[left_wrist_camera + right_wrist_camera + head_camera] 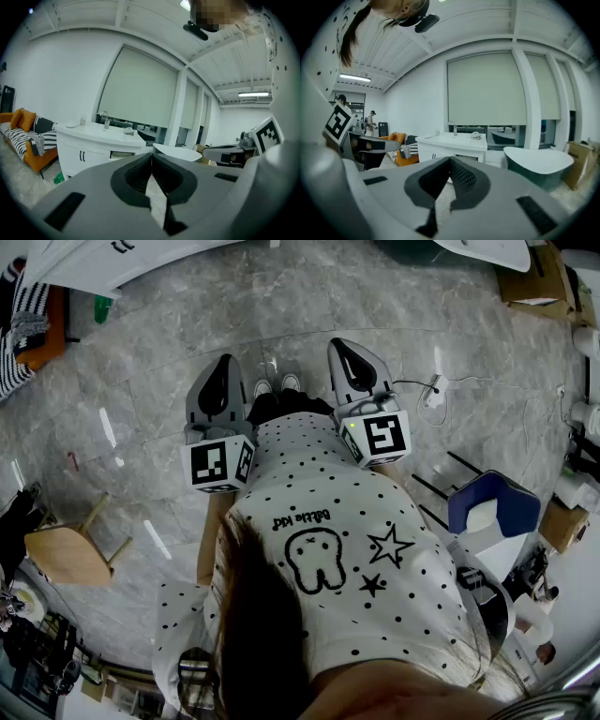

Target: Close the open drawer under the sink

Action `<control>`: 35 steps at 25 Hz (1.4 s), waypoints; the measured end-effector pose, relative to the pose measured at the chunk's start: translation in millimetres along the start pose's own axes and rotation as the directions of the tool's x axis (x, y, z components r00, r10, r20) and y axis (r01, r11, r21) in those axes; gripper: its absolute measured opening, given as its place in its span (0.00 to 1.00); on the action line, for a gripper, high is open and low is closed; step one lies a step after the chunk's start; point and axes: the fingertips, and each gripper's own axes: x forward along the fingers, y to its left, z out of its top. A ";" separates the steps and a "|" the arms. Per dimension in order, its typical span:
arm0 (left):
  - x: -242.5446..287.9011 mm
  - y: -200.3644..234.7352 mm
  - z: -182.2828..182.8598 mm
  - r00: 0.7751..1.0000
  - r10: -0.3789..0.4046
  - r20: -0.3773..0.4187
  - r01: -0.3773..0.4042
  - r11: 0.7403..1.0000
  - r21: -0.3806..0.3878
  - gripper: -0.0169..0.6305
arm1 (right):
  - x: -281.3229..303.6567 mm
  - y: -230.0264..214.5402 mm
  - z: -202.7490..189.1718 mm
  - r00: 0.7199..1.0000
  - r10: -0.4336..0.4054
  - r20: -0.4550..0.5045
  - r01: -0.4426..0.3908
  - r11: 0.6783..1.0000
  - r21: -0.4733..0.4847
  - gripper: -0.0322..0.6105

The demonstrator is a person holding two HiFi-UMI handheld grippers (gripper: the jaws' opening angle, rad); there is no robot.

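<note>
The left gripper [152,157] and right gripper [450,161] sit at lower centre of their own views, each with its jaws pressed together on nothing. The vanity [89,140] stands well beyond them at middle left of the left gripper view. Its drawer [121,154] is open just right of the doors [82,156].

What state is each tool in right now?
Left tool: closed, holding nothing.
Right tool: closed, holding nothing.
</note>
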 end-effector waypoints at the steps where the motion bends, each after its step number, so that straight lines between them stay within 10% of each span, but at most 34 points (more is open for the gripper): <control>1: 0.3 0.4 0.5 1.000 0.001 0.002 -0.001 1.000 0.000 0.04 | 0.6 0.1 0.6 1.000 0.002 0.001 -0.002 1.000 -0.002 0.07; 35: 13.4 -38.1 -6.6 0.999 0.054 0.003 -0.054 0.998 -0.039 0.04 | 1.5 -36.4 -3.6 0.992 0.122 0.019 -0.122 0.992 0.026 0.07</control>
